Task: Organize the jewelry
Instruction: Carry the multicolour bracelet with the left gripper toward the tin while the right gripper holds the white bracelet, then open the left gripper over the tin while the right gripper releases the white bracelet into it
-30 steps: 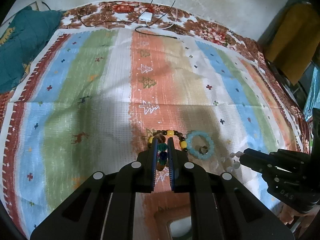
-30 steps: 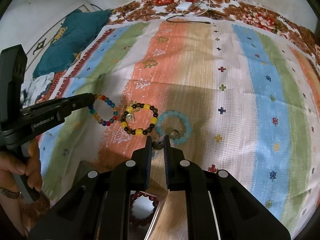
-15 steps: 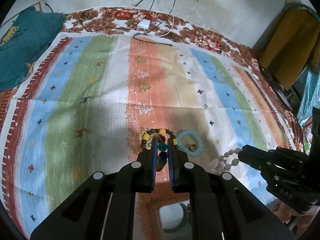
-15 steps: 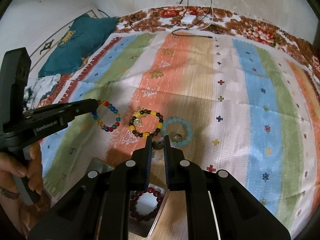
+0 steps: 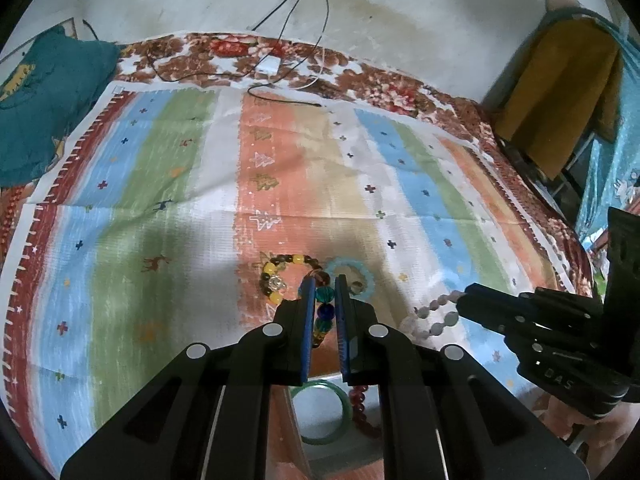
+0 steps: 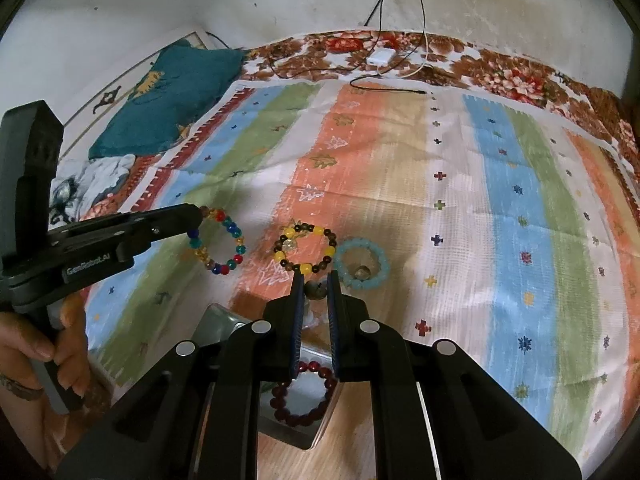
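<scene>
My left gripper (image 5: 323, 286) is shut on a multicoloured bead bracelet (image 5: 325, 308), which hangs from its tips above the striped cloth in the right wrist view (image 6: 219, 245). My right gripper (image 6: 314, 280) is shut on a white bead bracelet (image 5: 434, 312), seen dangling from its tips in the left wrist view. A yellow and brown bracelet (image 6: 306, 249) and a light blue bracelet (image 6: 362, 259) lie side by side on the cloth. A metal tray (image 6: 224, 322) below the grippers holds a dark red bracelet (image 6: 304, 394) and a green bangle (image 5: 320, 410).
The striped cloth (image 5: 160, 200) covers a bed. A teal cushion (image 5: 36, 100) lies at the far left. A white charger with cables (image 5: 269, 67) lies at the back. A yellow garment (image 5: 560, 92) hangs at the right.
Both grippers have lifted and drawn back towards the tray, carrying their bracelets. The two bracelets on the cloth have not moved.
</scene>
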`<state>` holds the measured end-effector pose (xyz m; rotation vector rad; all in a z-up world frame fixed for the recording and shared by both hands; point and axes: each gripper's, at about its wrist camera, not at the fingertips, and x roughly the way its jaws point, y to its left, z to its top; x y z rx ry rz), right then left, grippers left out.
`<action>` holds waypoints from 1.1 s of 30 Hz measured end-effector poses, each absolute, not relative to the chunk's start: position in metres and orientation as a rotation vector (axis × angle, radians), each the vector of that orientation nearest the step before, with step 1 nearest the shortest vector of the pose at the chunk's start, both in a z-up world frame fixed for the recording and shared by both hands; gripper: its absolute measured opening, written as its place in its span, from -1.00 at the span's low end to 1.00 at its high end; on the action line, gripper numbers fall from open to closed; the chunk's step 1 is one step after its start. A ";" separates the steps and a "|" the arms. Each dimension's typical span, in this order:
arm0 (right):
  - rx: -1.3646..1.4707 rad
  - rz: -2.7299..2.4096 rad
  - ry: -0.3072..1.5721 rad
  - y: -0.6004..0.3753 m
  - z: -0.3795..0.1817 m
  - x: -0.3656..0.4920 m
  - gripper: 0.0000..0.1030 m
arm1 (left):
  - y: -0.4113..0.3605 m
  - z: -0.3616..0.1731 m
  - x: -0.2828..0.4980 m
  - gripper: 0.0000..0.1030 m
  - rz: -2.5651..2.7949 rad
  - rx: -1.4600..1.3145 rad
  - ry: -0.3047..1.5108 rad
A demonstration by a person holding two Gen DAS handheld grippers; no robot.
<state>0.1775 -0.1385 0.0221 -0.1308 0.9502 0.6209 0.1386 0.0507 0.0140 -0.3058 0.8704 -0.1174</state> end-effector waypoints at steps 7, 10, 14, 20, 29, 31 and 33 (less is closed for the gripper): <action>-0.117 0.642 0.930 -0.145 0.029 0.164 -0.76 | 0.041 0.019 0.121 -0.82 -0.146 -0.291 0.854; -0.114 0.656 0.922 -0.146 0.032 0.157 -0.77 | 0.038 0.020 0.115 -0.82 -0.151 -0.285 0.850; -0.118 0.670 0.918 -0.148 0.033 0.149 -0.76 | 0.036 0.021 0.107 -0.82 -0.156 -0.283 0.842; -0.117 0.677 0.924 -0.150 0.031 0.139 -0.76 | 0.031 0.022 0.095 -0.82 -0.164 -0.273 0.836; -0.127 0.690 0.940 -0.149 0.027 0.130 -0.76 | 0.027 0.017 0.085 -0.82 -0.185 -0.280 0.856; -0.131 0.696 0.948 -0.148 0.026 0.130 -0.76 | 0.027 0.014 0.085 -0.82 -0.189 -0.286 0.871; -0.144 0.703 0.960 -0.146 0.024 0.130 -0.76 | 0.026 0.012 0.086 -0.81 -0.195 -0.289 0.892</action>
